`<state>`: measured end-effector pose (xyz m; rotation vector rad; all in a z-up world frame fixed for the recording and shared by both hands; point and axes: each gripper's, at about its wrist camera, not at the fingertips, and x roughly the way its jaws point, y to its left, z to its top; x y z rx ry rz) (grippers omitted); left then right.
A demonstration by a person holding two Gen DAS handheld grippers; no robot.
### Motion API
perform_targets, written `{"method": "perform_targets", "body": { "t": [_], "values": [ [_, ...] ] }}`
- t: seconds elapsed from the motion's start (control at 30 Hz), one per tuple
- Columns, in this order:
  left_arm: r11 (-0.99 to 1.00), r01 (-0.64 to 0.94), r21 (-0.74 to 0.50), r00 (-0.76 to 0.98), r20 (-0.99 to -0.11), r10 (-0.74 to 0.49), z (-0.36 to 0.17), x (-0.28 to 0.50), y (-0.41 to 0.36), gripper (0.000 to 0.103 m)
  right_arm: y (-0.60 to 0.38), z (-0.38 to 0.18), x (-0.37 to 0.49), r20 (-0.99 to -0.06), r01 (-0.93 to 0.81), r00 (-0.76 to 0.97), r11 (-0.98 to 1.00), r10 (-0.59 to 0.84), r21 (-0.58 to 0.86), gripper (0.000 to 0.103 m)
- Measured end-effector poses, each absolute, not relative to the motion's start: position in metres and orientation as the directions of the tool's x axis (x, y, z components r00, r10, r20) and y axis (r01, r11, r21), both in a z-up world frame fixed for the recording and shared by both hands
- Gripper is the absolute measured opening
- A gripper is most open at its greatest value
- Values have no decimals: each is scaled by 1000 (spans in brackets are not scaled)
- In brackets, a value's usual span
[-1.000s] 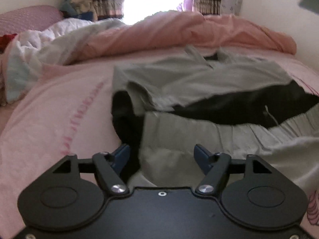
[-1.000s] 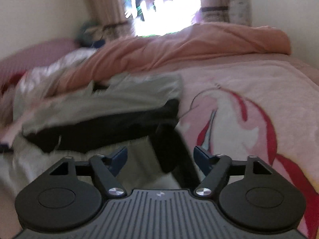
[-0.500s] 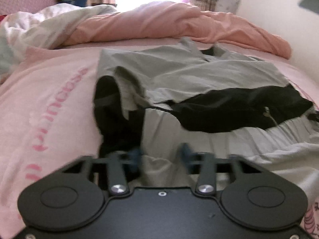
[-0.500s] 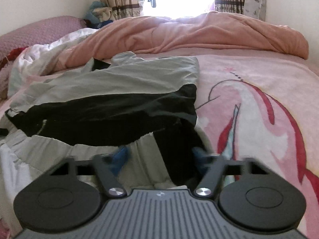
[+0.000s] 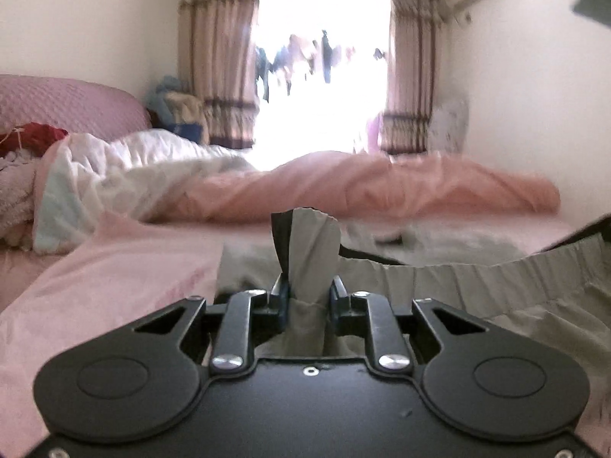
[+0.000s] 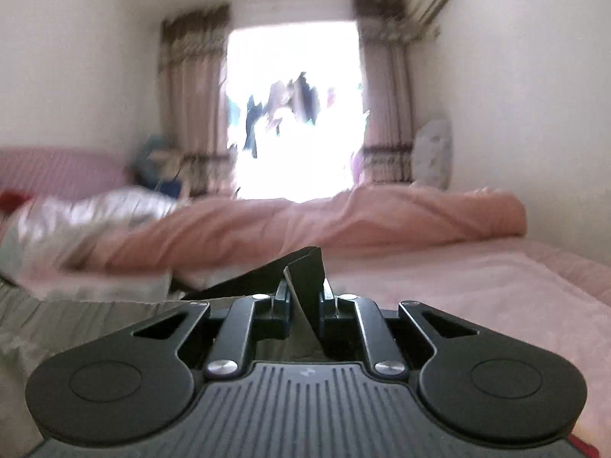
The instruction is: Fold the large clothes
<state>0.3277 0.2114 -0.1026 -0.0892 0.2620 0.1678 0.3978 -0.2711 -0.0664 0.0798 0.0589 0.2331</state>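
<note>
A grey and black garment (image 5: 439, 267) lies spread across the pink bed. My left gripper (image 5: 308, 286) has its jaws closing on a bunched grey and black corner (image 5: 311, 244) of it, and the pads pinch the cloth, which stands up between them. In the right wrist view my right gripper (image 6: 304, 291) also has its jaws closing, pinched on a black flap (image 6: 305, 271) of the same garment. The grey hem (image 6: 76, 320) trails off to the left of it. Both corners are lifted off the bed.
A rumpled salmon duvet (image 5: 382, 191) and a white quilt (image 5: 126, 175) lie heaped across the far side of the bed. A pink headboard (image 5: 65, 103) stands at the left. Curtains (image 5: 214, 68) frame a bright window. A white wall (image 6: 534, 114) runs close on the right.
Both grippers went from open over the garment's near edge to pinched on its two corners. Both have risen and tilted up, so the views now show the window and walls.
</note>
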Motion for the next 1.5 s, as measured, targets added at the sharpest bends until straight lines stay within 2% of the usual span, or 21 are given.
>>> {"method": "perform_targets", "body": {
  "t": [0.17, 0.27, 0.33, 0.43, 0.5, 0.53, 0.6, 0.63, 0.67, 0.8, 0.83, 0.87, 0.9, 0.93, 0.97, 1.07, 1.23, 1.3, 1.4, 1.47, 1.5],
  "values": [
    [958, -276, -72, 948, -183, 259, -90, 408, 218, 20, -240, -25, 468, 8, -191, 981, 974, 192, 119, 12],
    [940, -340, -38, 928, -177, 329, -95, 466, 226, 21, -217, -22, 519, -19, -147, 989, 984, 150, 97, 12],
    [933, -361, -6, 909, -227, 350, -114, 508, 232, 23, -202, -42, 558, -86, -118, 989, 990, 124, 73, 12],
    [921, -390, 27, 851, -372, 371, -160, 556, 239, 26, -187, -84, 609, -261, -98, 959, 993, 112, 67, 14],
    [910, -413, 19, 809, -452, 377, -181, 570, 247, 34, -190, -115, 635, -361, -48, 929, 995, 78, 90, 33],
    [912, -411, -3, 814, -452, 365, -179, 570, 250, 42, -196, -118, 644, -416, -34, 905, 990, 89, 137, 42],
    [896, -444, -12, 814, -423, 397, -173, 562, 257, 68, -224, -116, 642, -371, -66, 910, 949, 184, 309, 51],
    [890, -456, 4, 810, -414, 416, -168, 559, 261, 83, -238, -115, 638, -337, -74, 917, 922, 212, 379, 66],
    [892, -451, 27, 809, -410, 421, -163, 554, 264, 86, -252, -113, 632, -327, -71, 917, 901, 228, 428, 73],
    [913, -404, 58, 796, -469, 383, -134, 511, 283, 91, -296, -96, 595, -330, -60, 915, 888, 231, 455, 75],
    [921, -388, 45, 793, -493, 358, -130, 499, 291, 94, -304, -95, 577, -325, -53, 921, 896, 215, 441, 74],
    [927, -375, 26, 791, -512, 335, -128, 483, 295, 95, -312, -94, 557, -304, -68, 928, 900, 216, 430, 66],
    [931, -364, 8, 790, -527, 314, -124, 469, 296, 95, -315, -94, 538, -289, -101, 928, 906, 234, 410, 55],
    [934, -358, -25, 793, -535, 290, -123, 453, 296, 95, -311, -98, 529, -285, -130, 923, 909, 257, 396, 29],
    [937, -346, -49, 800, -537, 268, -122, 440, 290, 95, -306, -99, 514, -287, -156, 918, 914, 274, 376, 19],
    [949, -299, -100, 826, -525, 205, -120, 417, 252, 95, -266, -100, 486, -266, -228, 907, 910, 328, 346, 19],
    [973, -184, -138, 880, -465, 100, -135, 411, 162, 98, -156, -106, 451, -345, -469, 757, 829, 555, 305, 15],
    [986, -154, -71, 890, -443, 107, -138, 417, 137, 98, -125, -110, 449, -366, -516, 723, 810, 586, 277, 15],
    [978, -197, 62, 860, -468, 203, -146, 438, 125, 98, -107, -126, 463, -394, -453, 761, 857, 516, 246, 12],
    [960, -235, 155, 813, -510, 281, -158, 456, 138, 99, -118, -138, 477, -409, -427, 759, 862, 506, 274, 0],
    [945, -258, 204, 782, -530, 328, -166, 460, 149, 101, -126, -141, 484, -401, -442, 749, 849, 528, 291, 0]
  ]
}}
